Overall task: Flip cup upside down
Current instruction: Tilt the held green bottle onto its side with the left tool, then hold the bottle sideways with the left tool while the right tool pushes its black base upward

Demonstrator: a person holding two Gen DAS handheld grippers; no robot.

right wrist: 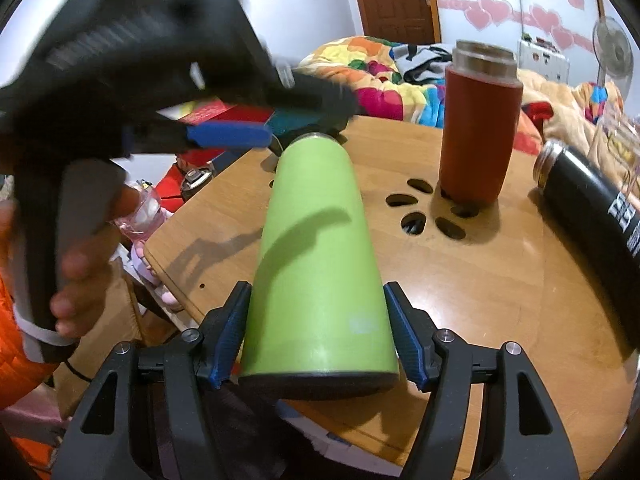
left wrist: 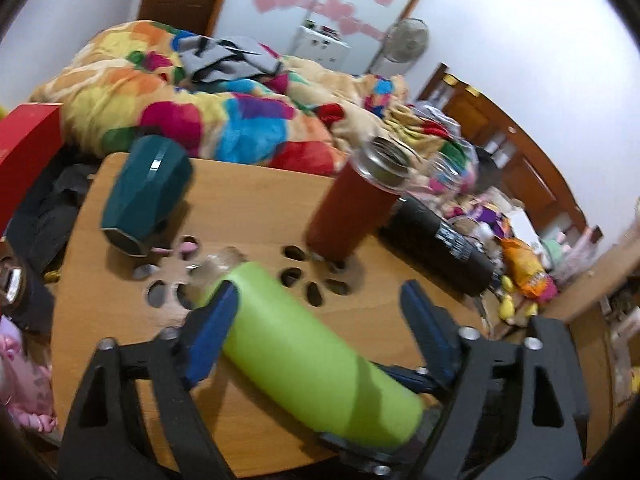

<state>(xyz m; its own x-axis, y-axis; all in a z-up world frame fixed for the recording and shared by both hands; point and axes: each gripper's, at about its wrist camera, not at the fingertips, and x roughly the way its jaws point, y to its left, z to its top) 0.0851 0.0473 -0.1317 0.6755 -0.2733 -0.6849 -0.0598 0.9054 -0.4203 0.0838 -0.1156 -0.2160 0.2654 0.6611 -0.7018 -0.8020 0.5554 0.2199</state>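
Above the worktop (right wrist: 460, 280) my right gripper (right wrist: 318, 336) clamps the green cup (right wrist: 316, 248) lying level near its base. My left gripper (left wrist: 316, 320) is spread wide around it. I fear it slipping mid-turn and striking the red flask (right wrist: 478, 132).

On the wooden table (right wrist: 500, 280): five drinking vessels counted across both views. One lime-green cup (right wrist: 316, 256), lying tilted. One red flask (right wrist: 478, 132), upright, lidless. One black bottle (right wrist: 596, 216), on its side. One teal faceted cup (left wrist: 146, 194), tipped over. One clear glass jar (left wrist: 452, 172), at the far edge, too blurred to be sure of. Two sets of petal-shaped cutouts (left wrist: 310, 278) in the tabletop. Two grippers: left gripper (left wrist: 320, 300), right gripper (right wrist: 318, 300). One standing fan (left wrist: 406, 42). One patchwork blanket (left wrist: 224, 112) behind.
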